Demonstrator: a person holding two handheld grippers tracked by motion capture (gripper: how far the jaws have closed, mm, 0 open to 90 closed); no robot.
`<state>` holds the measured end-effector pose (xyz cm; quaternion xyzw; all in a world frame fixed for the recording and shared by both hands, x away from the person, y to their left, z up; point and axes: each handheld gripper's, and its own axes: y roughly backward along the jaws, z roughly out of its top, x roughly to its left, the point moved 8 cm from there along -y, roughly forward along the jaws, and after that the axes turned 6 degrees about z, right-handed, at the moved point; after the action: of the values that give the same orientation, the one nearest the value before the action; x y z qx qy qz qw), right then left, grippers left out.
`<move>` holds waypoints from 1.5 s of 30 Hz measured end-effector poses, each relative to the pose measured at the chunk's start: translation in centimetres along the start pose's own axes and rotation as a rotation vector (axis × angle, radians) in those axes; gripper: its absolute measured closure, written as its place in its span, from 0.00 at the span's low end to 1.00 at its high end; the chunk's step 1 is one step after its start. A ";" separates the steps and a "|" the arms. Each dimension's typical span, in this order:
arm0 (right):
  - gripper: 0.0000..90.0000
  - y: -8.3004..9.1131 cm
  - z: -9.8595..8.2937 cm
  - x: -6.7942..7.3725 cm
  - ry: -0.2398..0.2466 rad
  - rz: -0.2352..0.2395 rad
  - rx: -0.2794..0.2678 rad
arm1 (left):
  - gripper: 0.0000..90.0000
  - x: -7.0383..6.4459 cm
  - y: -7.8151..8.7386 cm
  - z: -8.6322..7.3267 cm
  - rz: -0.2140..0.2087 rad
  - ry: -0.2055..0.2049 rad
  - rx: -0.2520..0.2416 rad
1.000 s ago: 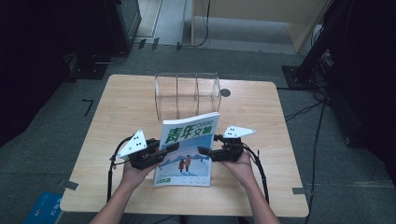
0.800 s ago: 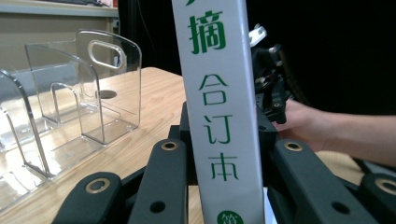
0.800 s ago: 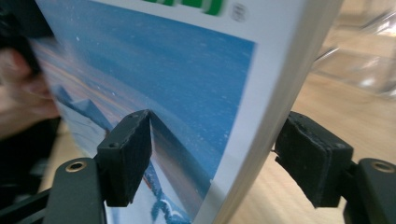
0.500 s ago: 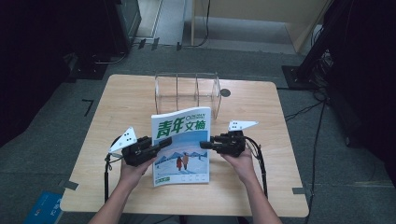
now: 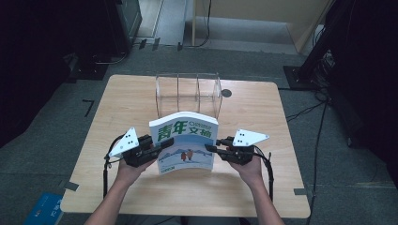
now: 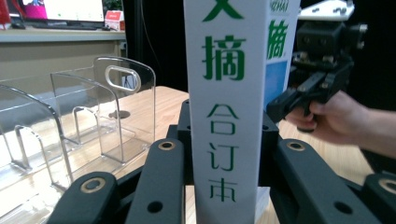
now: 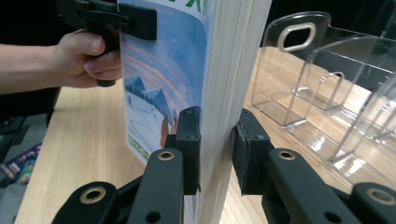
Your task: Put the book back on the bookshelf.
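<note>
The book (image 5: 185,143) stands upright over the desk (image 5: 263,187), clamped from both sides: the left gripper (image 5: 152,151) grasps its spine edge, the right gripper (image 5: 217,149) its page edge. This looks like the carrying step toward filing. Next, I judge, both must lift it forward and lower it into a slot of the clear acrylic rack (image 5: 187,93) just beyond.

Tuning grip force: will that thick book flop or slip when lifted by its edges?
The book looks thick-bound, so probably stiff and fairly heavy. Its glossy cover may slip. The left gripper clamps the spine, the right gripper the page edge, likely steadying it.
</note>
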<state>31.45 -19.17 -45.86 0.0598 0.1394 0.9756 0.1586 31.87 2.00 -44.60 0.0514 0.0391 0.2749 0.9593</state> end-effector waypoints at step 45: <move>0.83 -3.6 -2.2 0.5 -0.192 0.052 0.077 | 0.65 0.5 -2.2 -2.7 0.048 -0.054 0.184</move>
<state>31.72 -16.29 -48.96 0.1629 0.1592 0.9631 0.1436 33.15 0.65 -47.51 0.1477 0.0372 0.2915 0.9444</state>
